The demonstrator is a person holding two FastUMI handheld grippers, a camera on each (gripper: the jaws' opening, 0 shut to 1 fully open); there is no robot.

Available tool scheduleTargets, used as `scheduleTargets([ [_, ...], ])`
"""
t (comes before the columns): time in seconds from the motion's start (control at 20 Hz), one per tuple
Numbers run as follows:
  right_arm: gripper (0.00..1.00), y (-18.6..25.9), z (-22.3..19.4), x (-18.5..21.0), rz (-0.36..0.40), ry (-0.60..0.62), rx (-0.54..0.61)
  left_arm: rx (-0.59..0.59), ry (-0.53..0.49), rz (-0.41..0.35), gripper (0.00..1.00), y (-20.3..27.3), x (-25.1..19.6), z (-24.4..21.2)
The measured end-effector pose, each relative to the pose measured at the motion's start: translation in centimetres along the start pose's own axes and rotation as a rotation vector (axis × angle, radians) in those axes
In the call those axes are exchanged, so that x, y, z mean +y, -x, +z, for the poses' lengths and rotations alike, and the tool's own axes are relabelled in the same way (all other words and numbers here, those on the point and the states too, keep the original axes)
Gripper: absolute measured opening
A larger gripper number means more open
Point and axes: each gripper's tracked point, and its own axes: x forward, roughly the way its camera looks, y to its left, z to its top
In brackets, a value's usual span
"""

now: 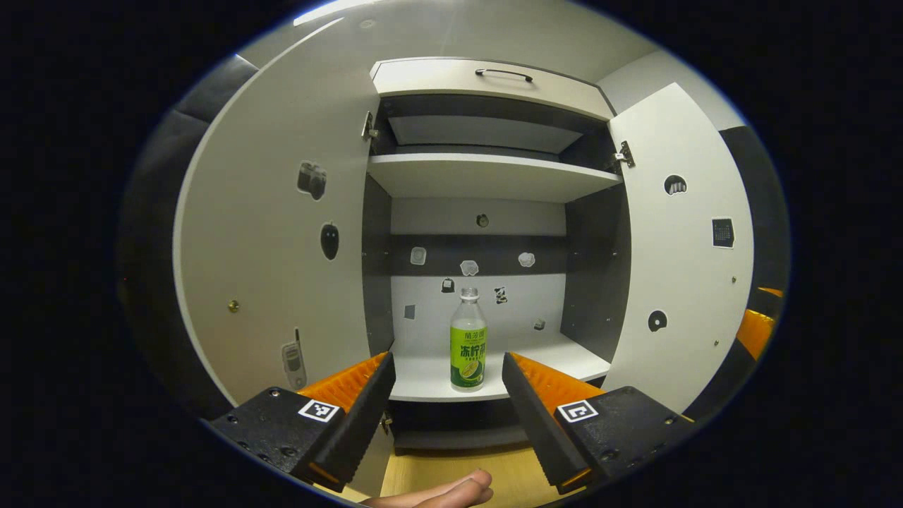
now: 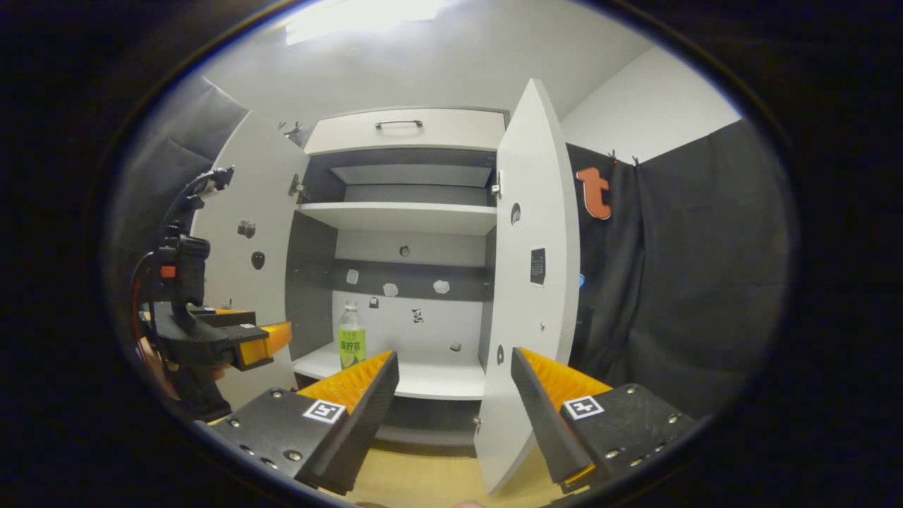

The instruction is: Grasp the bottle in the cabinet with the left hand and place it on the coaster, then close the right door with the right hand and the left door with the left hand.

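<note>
Cabinet [image 1: 487, 176] open, both doors swung out. Bottle [image 1: 468, 340] stands upright on the lower shelf [image 1: 430, 377], near the front edge, roughly centred, well clear of the side walls. Clear bottle, green label, pale cap.

Left hand-held gripper [image 1: 448, 384] released, jaws wide apart, hovering in front of the shelf with the bottle framed between its fingers but not touching. In the right gripper view the same gripper [image 2: 271, 337] shows at left, short of the cabinet, just beside the left door [image 2: 247, 233].

Right hand-held gripper [image 2: 455, 384] also released, jaws spread, holding nothing; right door [image 2: 532, 282] stands edge-on between its fingers, farther off, no contact.

Left door [image 1: 275, 233] and right door [image 1: 677, 247] carry small stickers; more stickers on the back wall [image 1: 480, 310]. Upper shelf [image 1: 487, 176] bare. Drawer [image 1: 487, 77] with handle on top, closed. Wooden table [image 1: 451, 473] below the cabinet; fingertips of a hand [image 1: 441, 492] at the bottom edge of the left gripper view.
</note>
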Motion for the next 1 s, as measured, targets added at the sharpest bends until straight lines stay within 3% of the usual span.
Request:
scheduleTargets([
  [0.45, 0.96, -2.1, -1.7, -1.8, -0.036, 0.024, 0.031, 0.028, 0.008, -0.037, 0.96, -7.8, -2.4, -2.4],
  [0.9, 0.96, -1.9, -2.4, -3.5, -0.060, 0.028, 0.042, 0.047, -0.005, -0.029, 0.96, -15.0, -3.6, -5.0],
  [0.95, 0.94, -1.8, -2.5, -3.6, -0.058, 0.034, 0.041, 0.047, -0.007, -0.010, 1.00, -15.7, -3.2, -5.3],
  [1.0, 0.94, -1.7, -2.5, -3.7, -0.059, 0.040, 0.040, 0.053, -0.003, -0.003, 0.96, -16.3, -3.1, -5.6],
])
